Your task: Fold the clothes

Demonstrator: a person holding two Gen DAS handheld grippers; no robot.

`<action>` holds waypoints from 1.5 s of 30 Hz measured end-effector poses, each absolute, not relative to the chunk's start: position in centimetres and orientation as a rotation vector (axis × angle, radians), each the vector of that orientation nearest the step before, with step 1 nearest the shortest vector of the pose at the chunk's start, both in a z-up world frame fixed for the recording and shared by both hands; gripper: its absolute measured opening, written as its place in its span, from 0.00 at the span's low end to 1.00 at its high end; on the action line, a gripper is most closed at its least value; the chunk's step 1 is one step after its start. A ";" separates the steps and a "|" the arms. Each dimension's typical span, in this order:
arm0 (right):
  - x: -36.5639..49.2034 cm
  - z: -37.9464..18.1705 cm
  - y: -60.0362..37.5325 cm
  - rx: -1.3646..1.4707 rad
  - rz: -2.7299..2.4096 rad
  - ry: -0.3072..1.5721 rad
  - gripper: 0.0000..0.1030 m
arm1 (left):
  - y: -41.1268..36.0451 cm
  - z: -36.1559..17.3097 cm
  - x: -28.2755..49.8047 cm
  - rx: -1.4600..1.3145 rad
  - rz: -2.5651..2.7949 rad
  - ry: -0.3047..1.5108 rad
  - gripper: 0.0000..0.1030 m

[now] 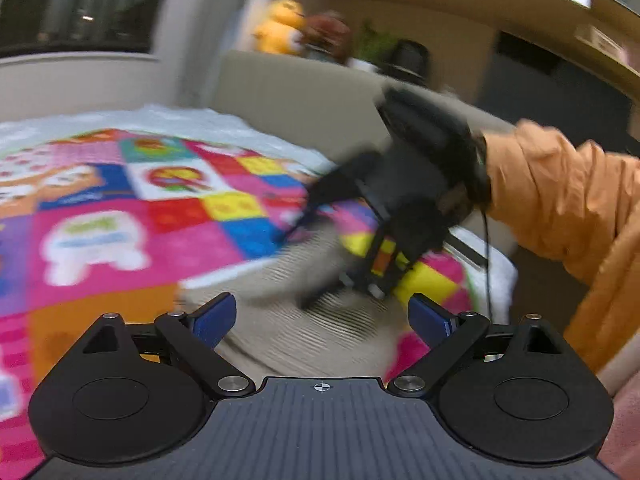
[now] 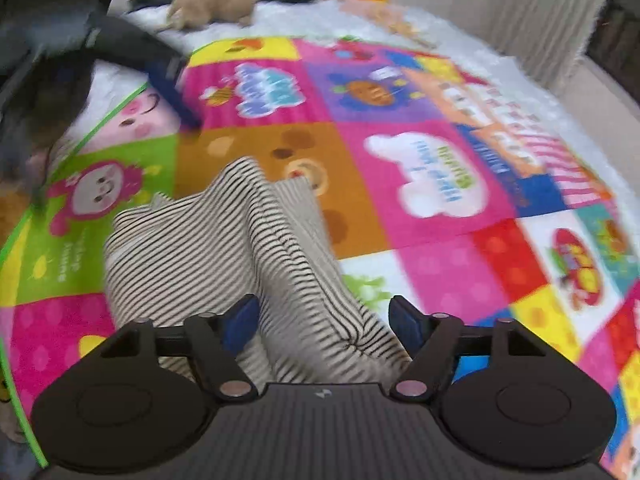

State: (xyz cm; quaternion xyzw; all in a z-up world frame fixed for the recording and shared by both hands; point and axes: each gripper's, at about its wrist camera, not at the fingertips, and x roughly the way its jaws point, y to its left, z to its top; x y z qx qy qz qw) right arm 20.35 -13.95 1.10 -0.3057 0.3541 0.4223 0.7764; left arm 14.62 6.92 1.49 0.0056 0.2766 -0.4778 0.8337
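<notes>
Bright patchwork play mat [image 2: 420, 184] carries the striped garment [image 2: 224, 256], rumpled (one ridge standing up). Both left tongs [image 1: 322, 316] and right tongs [image 2: 324, 320] gape empty; flatten first, then pinch matching corners.

Right gripper [image 1: 352, 280]: from my left camera it is smeared by motion; I cannot tell how its jaws stand.
Striped garment [image 2: 224, 248]: its near end is hidden behind my right gripper's body, lower centre.
Shelf toys [image 1: 280, 26]: blurred at upper centre.
Left gripper [image 2: 176, 92]: dark streak, upper left, cut off.
</notes>
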 end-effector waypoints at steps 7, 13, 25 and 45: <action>20.2 -0.2 -18.2 -0.631 0.544 0.720 0.81 | 2.7 -2.6 17.7 0.044 -0.862 0.675 0.93; 19.8 -4.8 -20.3 -0.484 0.392 0.714 0.81 | 1.3 -3.4 18.4 0.081 -0.787 0.698 0.94; 18.1 0.6 -21.3 0.142 0.497 0.641 1.00 | 1.3 -3.6 18.4 0.105 -0.799 0.712 0.95; 21.9 -7.4 -21.8 0.392 0.342 0.893 1.00 | 1.6 -4.8 19.7 0.105 -0.875 0.717 1.00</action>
